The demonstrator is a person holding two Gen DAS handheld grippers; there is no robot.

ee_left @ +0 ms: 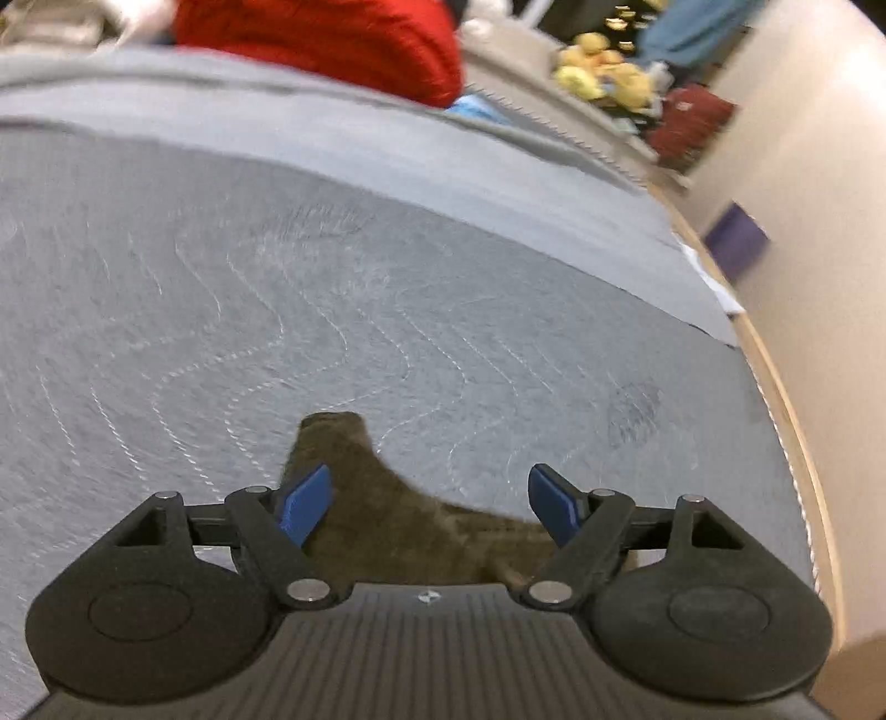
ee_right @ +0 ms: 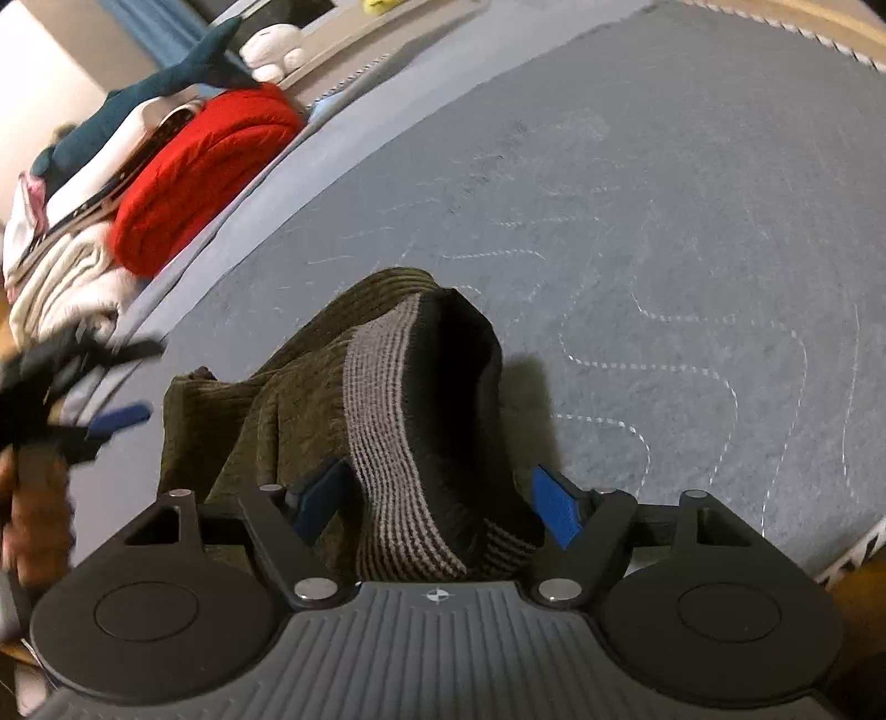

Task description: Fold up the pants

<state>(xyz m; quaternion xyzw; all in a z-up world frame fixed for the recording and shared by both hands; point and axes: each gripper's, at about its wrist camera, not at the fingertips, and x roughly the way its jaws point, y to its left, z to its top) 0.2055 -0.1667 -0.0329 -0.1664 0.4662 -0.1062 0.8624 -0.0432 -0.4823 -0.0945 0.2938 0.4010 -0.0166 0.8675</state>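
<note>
Pants [ee_right: 332,399] are my landmark: olive corduroy, heaped on the grey quilted mat [ee_right: 692,232], with the striped grey-and-black waistband [ee_right: 387,443] turned up and facing my right tool [ee_right: 437,507]. That tool is released, its blue fingers [ee_right: 556,512] spread wide to either side of the waistband, and I see neither pad pressing the cloth. My left tool [ee_left: 429,507] is released too, with a narrow corner of the pants [ee_left: 354,476] lying on the mat between its spread fingers [ee_left: 307,509], untouched as far as I can tell. From the right wrist view the left tool [ee_right: 119,418] shows as a blur just left of the pants, with a hand [ee_right: 33,498] behind it.

Beyond the pants, past the far edge of the mat, a red puffy bundle [ee_right: 205,166] sits on a lighter grey sheet [ee_right: 343,138]. Beside the bundle lies a stack of folded white and pale clothes [ee_right: 72,260], with a dark teal plush shark [ee_right: 160,77] and a white soft toy [ee_right: 274,50] further back. Far from the pants, in the left wrist view, yellow plush toys [ee_left: 603,72] and a dark red bag [ee_left: 692,122] stand by a beige wall [ee_left: 803,166]. Nothing lies on the mat close around the pants.
</note>
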